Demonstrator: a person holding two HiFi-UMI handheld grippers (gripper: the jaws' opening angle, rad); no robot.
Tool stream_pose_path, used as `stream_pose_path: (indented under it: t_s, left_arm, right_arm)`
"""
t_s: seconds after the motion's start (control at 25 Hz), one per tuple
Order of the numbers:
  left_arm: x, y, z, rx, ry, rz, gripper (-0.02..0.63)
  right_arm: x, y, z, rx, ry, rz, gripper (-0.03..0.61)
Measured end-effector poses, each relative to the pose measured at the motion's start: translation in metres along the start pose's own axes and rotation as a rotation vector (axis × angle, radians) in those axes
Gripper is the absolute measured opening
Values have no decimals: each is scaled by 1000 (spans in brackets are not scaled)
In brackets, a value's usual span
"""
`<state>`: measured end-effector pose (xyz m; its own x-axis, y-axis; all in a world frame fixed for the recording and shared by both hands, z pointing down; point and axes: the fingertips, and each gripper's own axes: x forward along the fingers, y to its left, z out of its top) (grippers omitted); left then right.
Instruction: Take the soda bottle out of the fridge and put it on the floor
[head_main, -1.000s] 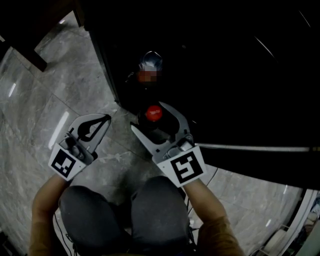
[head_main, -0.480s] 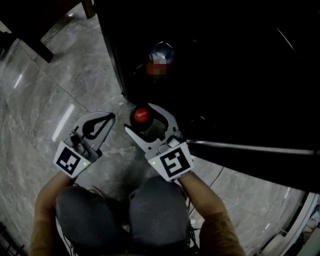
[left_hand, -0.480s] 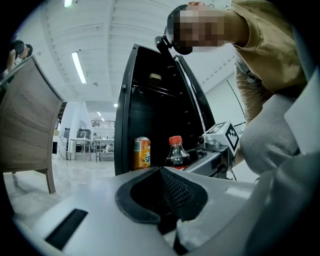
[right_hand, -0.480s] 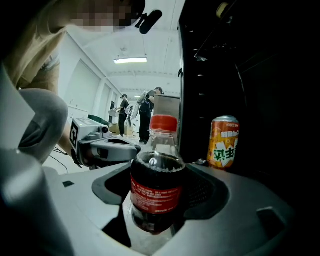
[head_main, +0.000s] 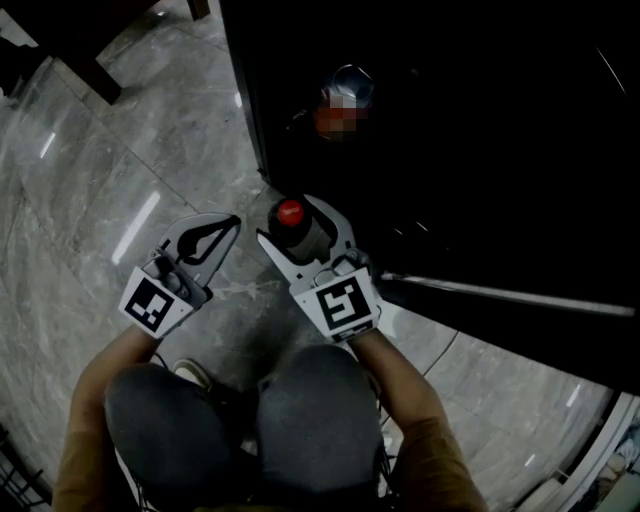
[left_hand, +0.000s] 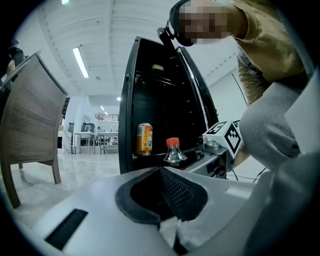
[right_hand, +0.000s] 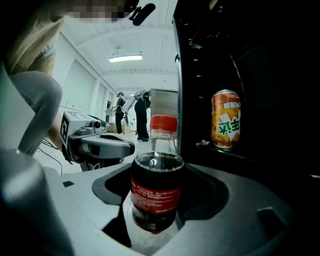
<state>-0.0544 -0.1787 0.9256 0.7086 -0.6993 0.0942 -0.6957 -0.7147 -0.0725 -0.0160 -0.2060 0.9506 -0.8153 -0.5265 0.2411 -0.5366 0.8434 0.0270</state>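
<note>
The soda bottle (head_main: 290, 212), dark cola with a red cap, stands upright between the jaws of my right gripper (head_main: 292, 228), which is shut on its body at the fridge's lower front edge. In the right gripper view the soda bottle (right_hand: 156, 192) fills the middle, with its red label between the grey jaws of the right gripper (right_hand: 157, 175). My left gripper (head_main: 232, 222) hovers over the marble floor (head_main: 90, 200) just left of the bottle, shut on nothing. From the left gripper (left_hand: 161, 172) the soda bottle (left_hand: 174, 152) shows ahead. The black fridge (head_main: 450, 150) stands open.
An orange can (right_hand: 226, 119) stands on a fridge shelf behind the bottle, and the orange can (left_hand: 144, 138) also shows in the left gripper view. A wooden chair (left_hand: 30, 120) stands to the left. The fridge door's edge (head_main: 500, 292) runs to the right of my right gripper. My knees (head_main: 240, 420) are below.
My right gripper has drawn the bottle back out of the fridge opening, to its front edge and closer to the left gripper. The left gripper has stayed shut and about where it was.
</note>
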Motion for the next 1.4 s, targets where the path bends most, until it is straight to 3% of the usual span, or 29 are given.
stream_pose_path:
  t_s: [0.24, 0.48, 0.76, 1.4]
  left_arm:
    - [3, -5, -35, 22, 79, -12, -1]
    - [0, -3, -71, -15, 137, 16, 0]
    - [-5, -4, -85, -79, 146, 31, -2]
    - [-13, 1, -105, -116, 188, 50, 0]
  right_arm:
    - [9, 11, -32, -56, 56, 14, 302]
    - [22, 15, -66, -91, 113, 20, 304]
    - [40, 27, -100, -101, 168, 38, 302]
    - [60, 34, -139, -91, 249, 30, 302]
